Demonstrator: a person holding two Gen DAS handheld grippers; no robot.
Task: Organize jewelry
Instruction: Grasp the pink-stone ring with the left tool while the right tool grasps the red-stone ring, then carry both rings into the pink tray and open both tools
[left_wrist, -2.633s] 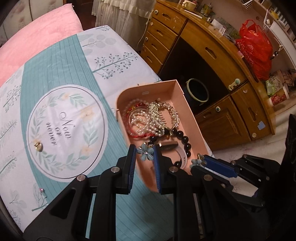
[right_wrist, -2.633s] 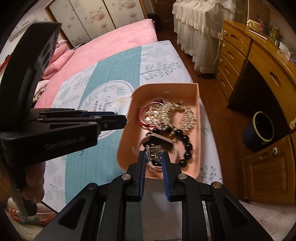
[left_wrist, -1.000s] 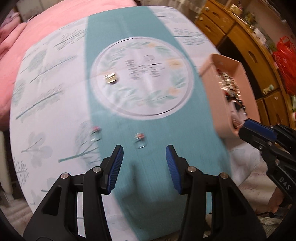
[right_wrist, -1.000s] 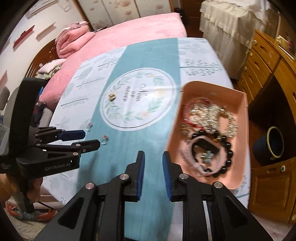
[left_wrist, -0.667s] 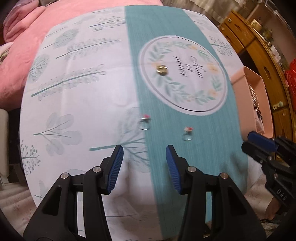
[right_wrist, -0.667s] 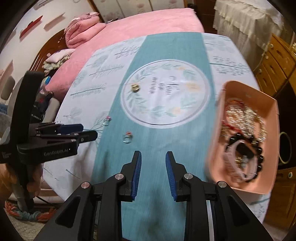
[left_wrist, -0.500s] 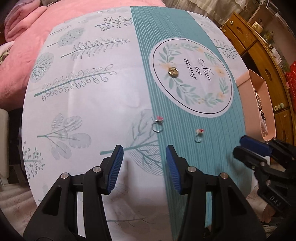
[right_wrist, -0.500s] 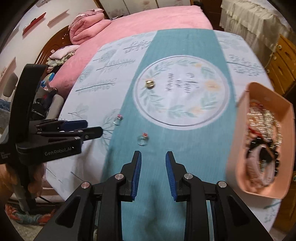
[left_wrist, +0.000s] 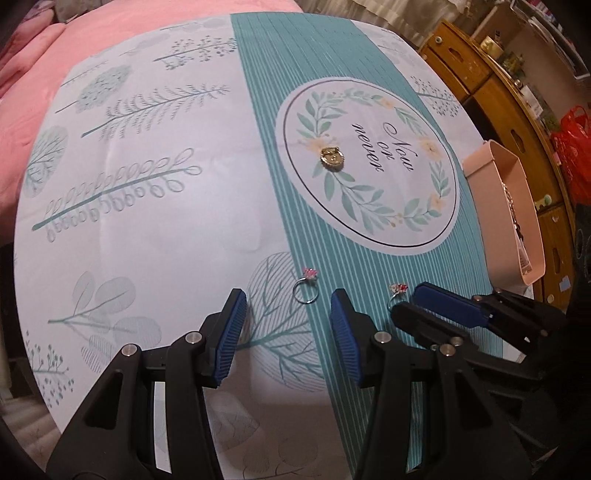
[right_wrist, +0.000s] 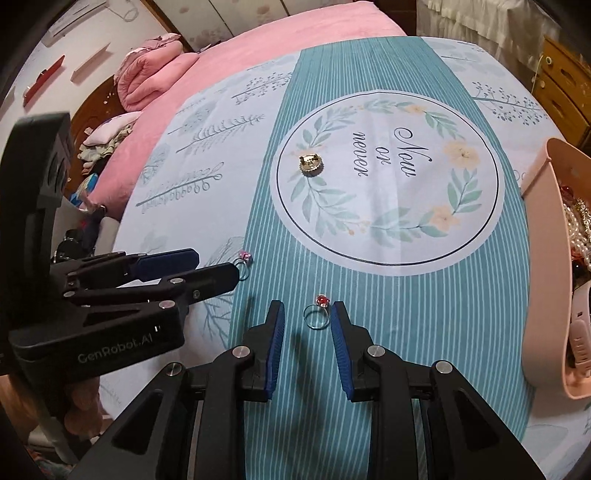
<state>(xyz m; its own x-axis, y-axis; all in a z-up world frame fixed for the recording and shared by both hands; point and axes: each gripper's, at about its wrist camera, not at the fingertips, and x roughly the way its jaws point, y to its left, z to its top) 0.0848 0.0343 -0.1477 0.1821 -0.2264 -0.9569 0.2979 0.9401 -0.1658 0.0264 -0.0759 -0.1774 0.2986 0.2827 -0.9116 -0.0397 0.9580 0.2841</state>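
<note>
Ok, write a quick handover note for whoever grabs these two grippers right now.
Left gripper: open, empty, lined up on the pink-stone ring just ahead of its tips.
Right gripper: open, empty, with the red-stone ring lying between its tips, not yet pinched.
Gold brooch: loose on the cloth, inside the printed wreath.
Pink tray: at the right edge of the bed, already holding bracelets and beads.
Done: most pieces sit in the tray.
Left: pick up both rings and the brooch and put them in the tray.
</note>
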